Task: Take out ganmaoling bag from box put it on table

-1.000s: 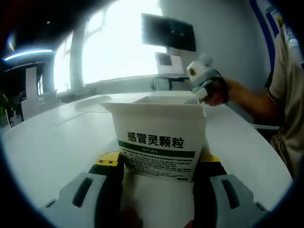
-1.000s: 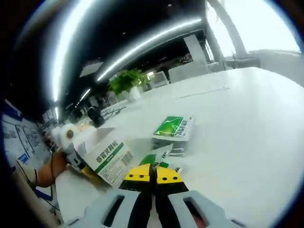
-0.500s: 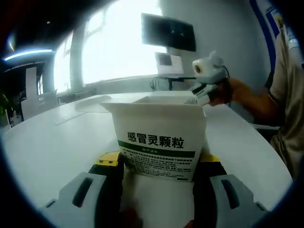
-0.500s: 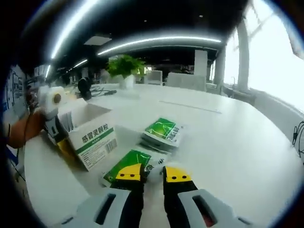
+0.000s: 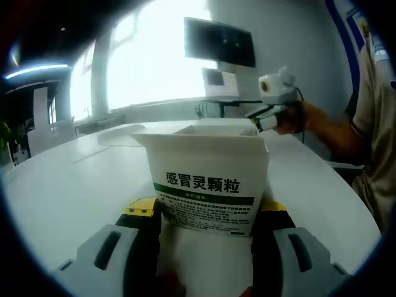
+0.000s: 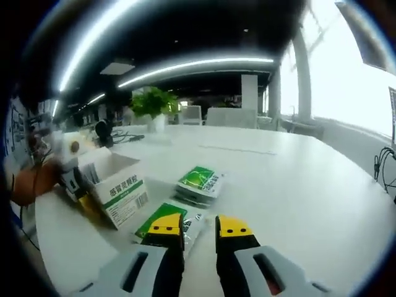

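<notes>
My left gripper (image 5: 207, 211) is shut on a white ganmaoling box (image 5: 207, 161) with a green stripe, which stands upright on the white table (image 5: 68, 179) with its top flaps open. In the right gripper view the same box (image 6: 120, 189) stands at the left, with the left gripper (image 6: 77, 182) on it. My right gripper (image 6: 199, 226) hovers open above the table. A green ganmaoling bag (image 6: 162, 215) lies flat just beyond its left jaw. A small stack of green bags (image 6: 199, 182) lies farther out. A hand holds the right gripper (image 5: 267, 119) behind the box.
The white table (image 6: 303, 185) stretches wide to the right of the bags. A monitor (image 5: 219, 42) hangs on the far wall near a bright window. A potted plant (image 6: 154, 102) stands at the table's far end. The person's torso (image 5: 378, 124) is at the right.
My right gripper opened and let go of the green bag, which now lies on the table, then drew back and up. The left gripper and box stayed still.
</notes>
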{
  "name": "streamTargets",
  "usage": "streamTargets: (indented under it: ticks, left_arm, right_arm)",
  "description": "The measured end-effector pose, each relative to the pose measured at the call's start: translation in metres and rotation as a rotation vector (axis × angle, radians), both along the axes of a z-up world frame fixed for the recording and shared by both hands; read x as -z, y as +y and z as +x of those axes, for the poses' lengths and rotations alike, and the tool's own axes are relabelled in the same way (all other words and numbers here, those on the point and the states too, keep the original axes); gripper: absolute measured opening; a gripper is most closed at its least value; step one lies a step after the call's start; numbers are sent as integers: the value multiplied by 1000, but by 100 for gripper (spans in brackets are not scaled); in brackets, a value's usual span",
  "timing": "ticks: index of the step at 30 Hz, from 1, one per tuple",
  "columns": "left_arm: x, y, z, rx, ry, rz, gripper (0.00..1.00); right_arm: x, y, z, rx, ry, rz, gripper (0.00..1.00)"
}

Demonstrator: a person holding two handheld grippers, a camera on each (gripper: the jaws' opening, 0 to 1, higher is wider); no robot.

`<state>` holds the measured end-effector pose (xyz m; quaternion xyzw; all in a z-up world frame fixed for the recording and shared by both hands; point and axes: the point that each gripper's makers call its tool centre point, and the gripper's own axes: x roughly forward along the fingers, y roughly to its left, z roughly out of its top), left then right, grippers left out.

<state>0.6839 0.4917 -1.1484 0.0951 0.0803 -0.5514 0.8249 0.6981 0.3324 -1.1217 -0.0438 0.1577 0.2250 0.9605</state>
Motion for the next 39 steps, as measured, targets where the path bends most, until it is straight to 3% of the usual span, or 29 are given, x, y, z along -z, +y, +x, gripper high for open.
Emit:
streamTargets:
  ticks: [5,14,20,29,39]
  left_arm:
    - [0,0,0,0,0,0,49]
    - [0,0,0,0,0,0,49]
    - [0,0,0,0,1,0,49]
    - [0,0,0,0,1,0,49]
    - [0,0,1,-1,1,0,49]
  right_arm:
    - [-6,-4,-3,-7,-40,-23,0]
    - [-11,-1,-12,-59,-121,-69,0]
    - [-4,4,-19,-87,-144,-68,0]
    - [6,9,-27,-106,-162,0,0]
    - [1,9,-32,-114,-198,20,0]
